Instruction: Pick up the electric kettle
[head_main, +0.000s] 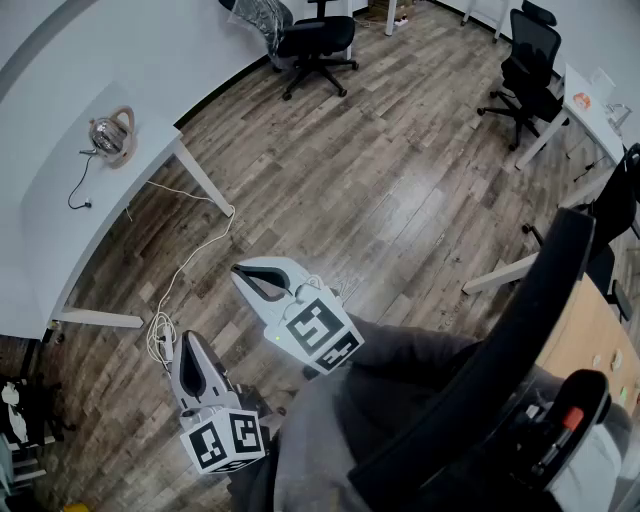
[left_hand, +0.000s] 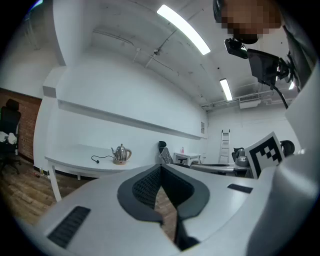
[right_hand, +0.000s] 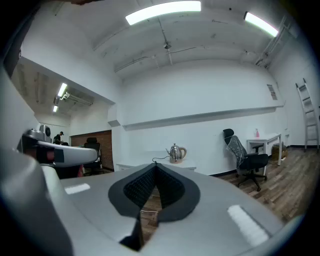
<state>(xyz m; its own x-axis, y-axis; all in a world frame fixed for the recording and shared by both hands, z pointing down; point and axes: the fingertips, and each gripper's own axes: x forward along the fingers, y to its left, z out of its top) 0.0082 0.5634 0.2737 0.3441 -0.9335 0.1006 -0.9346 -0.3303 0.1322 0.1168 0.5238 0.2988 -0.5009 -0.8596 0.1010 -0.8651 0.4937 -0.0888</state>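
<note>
A shiny steel electric kettle (head_main: 110, 135) with a tan handle stands on its base on the white table (head_main: 60, 190) at the far left, its black cord trailing beside it. The same kettle (left_hand: 120, 153) shows small and distant in the left gripper view, and kettle (right_hand: 175, 152) likewise in the right gripper view. My left gripper (head_main: 186, 350) is low over the wood floor, shut with nothing in it. My right gripper (head_main: 248, 275) is a little farther ahead, also shut and empty. Both are well short of the table.
A white cable (head_main: 190, 262) runs from the table down across the floor to a power strip (head_main: 162, 340). Black office chairs (head_main: 312, 40) stand at the back, another chair (head_main: 525, 60) by a white desk (head_main: 590, 105) at right. A dark chair back (head_main: 500, 340) is close at right.
</note>
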